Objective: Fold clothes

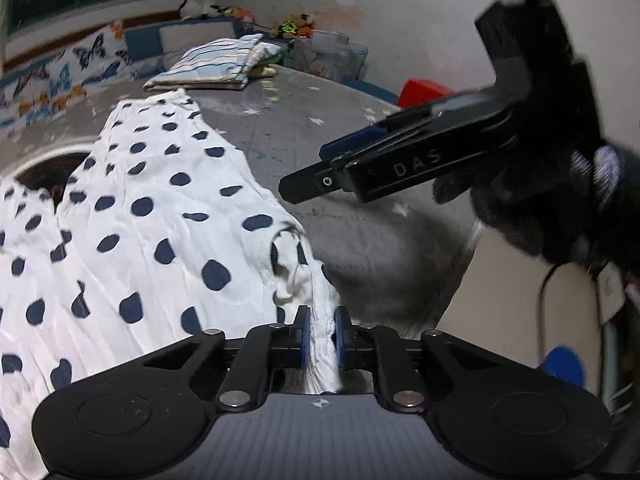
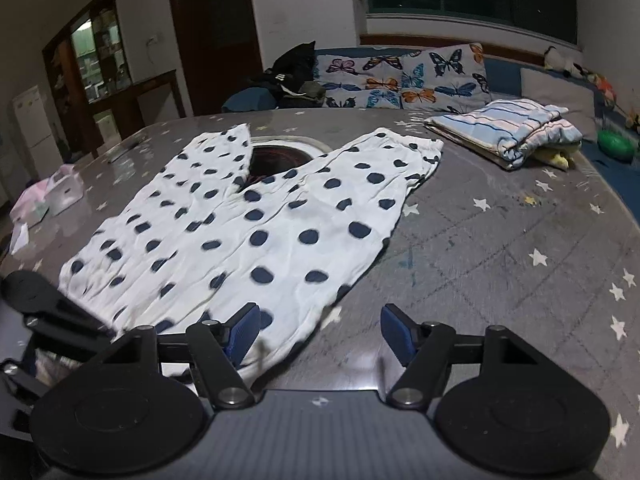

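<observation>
A white garment with navy dots (image 2: 248,220) lies spread flat on the grey star-print table (image 2: 500,248), its two legs pointing away from me. In the left wrist view, my left gripper (image 1: 322,340) is shut on a bunched near edge of the dotted garment (image 1: 152,216), and the cloth lifts slightly at the pads. My right gripper (image 2: 320,332) stands open just above the table beside the garment's near right corner, with nothing between its blue pads. The left view also shows this right gripper (image 1: 316,168) from the side, held by a gloved hand (image 1: 540,204).
A folded striped stack (image 2: 508,128) sits at the table's far right. A dark round recess (image 2: 280,158) in the table shows between the garment's legs. A pink box (image 2: 52,196) lies at the left edge. Butterfly cushions (image 2: 400,76) line the sofa behind.
</observation>
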A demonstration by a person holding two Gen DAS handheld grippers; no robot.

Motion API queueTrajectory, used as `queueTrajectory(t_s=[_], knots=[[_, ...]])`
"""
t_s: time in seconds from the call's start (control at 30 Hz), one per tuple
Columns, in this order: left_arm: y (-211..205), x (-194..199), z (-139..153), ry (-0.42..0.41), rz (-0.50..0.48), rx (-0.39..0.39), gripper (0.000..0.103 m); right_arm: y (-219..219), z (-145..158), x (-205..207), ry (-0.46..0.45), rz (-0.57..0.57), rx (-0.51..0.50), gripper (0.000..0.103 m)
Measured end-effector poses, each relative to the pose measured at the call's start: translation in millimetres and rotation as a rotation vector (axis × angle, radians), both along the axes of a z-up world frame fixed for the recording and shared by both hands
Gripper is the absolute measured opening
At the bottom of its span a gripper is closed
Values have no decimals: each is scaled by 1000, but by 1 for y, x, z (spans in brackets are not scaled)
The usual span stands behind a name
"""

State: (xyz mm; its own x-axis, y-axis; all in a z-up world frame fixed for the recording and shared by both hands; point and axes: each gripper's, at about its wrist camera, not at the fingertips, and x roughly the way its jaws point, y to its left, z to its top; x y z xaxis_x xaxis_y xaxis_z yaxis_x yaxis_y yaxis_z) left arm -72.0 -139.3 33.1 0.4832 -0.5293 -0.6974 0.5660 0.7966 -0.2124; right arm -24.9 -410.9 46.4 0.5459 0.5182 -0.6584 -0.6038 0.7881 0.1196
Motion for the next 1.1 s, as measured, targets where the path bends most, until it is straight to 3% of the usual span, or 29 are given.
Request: queueTrajectory(t_s=[0.3,0.83,1.1], knots=[[37,8,17,58,85,-166,11,22,-1,71,0,-42,4,62],[65,26,21,126,150,-251,11,42,-28,251,52,-225,-14,52],[72,28,21,140,178,-269,11,54,-41,303,62,-267,-6,44]])
